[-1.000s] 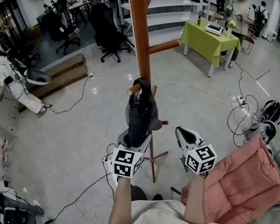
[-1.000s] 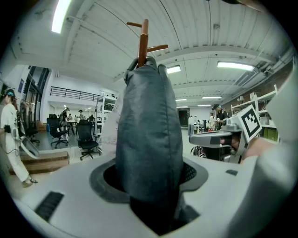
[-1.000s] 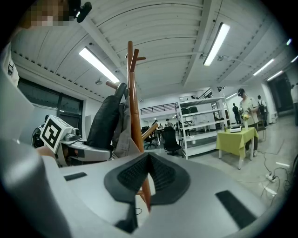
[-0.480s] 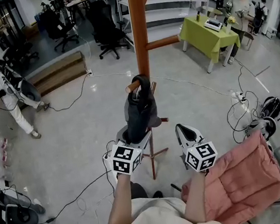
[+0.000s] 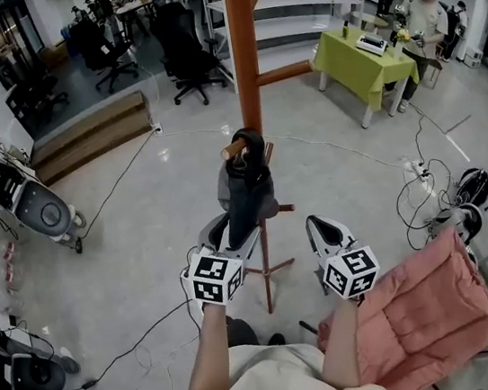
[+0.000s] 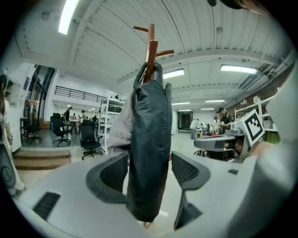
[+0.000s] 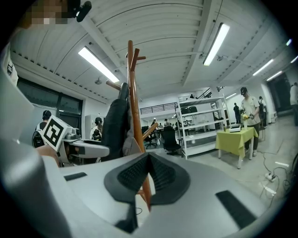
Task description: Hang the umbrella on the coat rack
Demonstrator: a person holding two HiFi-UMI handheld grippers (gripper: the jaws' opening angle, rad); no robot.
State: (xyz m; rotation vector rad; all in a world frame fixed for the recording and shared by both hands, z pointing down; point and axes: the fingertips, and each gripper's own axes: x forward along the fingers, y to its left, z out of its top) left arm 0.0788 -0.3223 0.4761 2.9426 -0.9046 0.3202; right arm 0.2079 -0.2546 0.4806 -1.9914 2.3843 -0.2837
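Observation:
A dark folded umbrella (image 5: 246, 196) hangs by its handle from a short peg (image 5: 233, 152) of the wooden coat rack (image 5: 246, 53). My left gripper (image 5: 230, 237) sits around the umbrella's lower part. In the left gripper view the umbrella (image 6: 149, 135) hangs between the jaws, which are opening, and a gap shows beside the right pad (image 6: 186, 169). My right gripper (image 5: 319, 226) is held to the right of the rack, shut with nothing in it. In the right gripper view its pads (image 7: 160, 174) meet, with the rack (image 7: 132, 107) and umbrella (image 7: 116, 125) beyond.
A pink cloth (image 5: 417, 318) lies at my lower right. The rack's feet (image 5: 270, 276) spread on the floor under my hands. Cables (image 5: 424, 181) run across the floor at right. A yellow-green table (image 5: 364, 58), black office chairs (image 5: 186, 53) and shelves (image 5: 307, 7) stand farther back.
The umbrella stays on the peg and both grippers have barely moved. The person at the far left has gone toward the picture's left edge beside a wheeled cart.

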